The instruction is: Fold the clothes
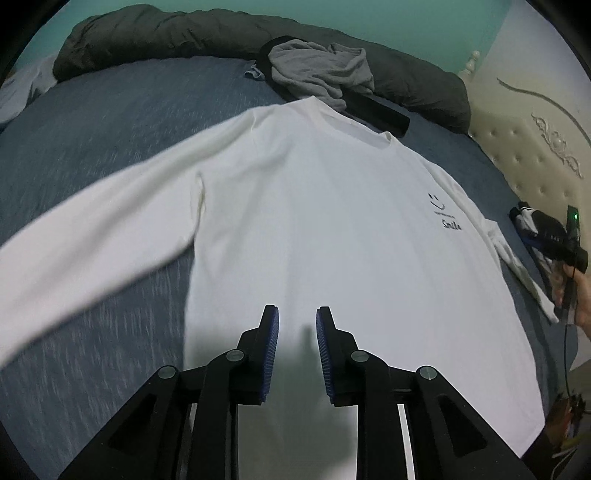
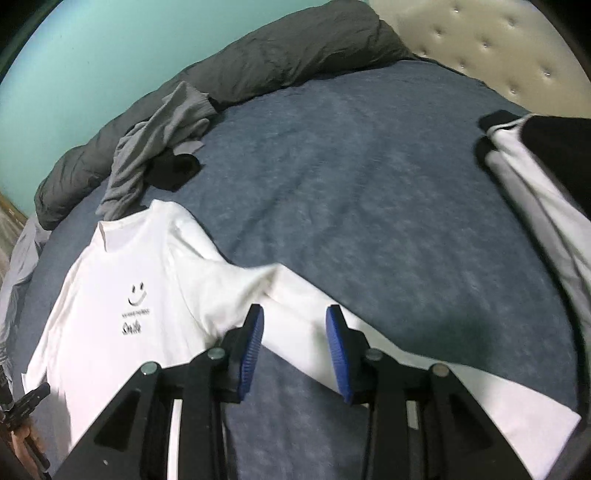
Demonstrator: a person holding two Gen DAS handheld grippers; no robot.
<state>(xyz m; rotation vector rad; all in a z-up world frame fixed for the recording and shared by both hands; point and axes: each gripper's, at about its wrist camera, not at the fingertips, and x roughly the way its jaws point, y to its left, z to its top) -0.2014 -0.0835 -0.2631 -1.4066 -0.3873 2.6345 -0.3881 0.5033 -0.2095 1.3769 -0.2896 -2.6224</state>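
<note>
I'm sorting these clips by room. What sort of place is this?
Most likely a bedroom. A white long-sleeved shirt lies spread on a bed with a blue sheet, a tufted cream headboard stands at one end, and a rumpled dark duvet lies along the far edge.

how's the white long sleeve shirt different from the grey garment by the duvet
The white shirt lies spread flat, front up, with both sleeves stretched out; the grey garment sits crumpled in a heap. The white shirt carries a small smiley print with the word Smile; the grey garment shows no print. The white shirt lies under the grippers; the grey garment lies beyond its collar, against the dark duvet. Both rest on the blue bedsheet.
</note>
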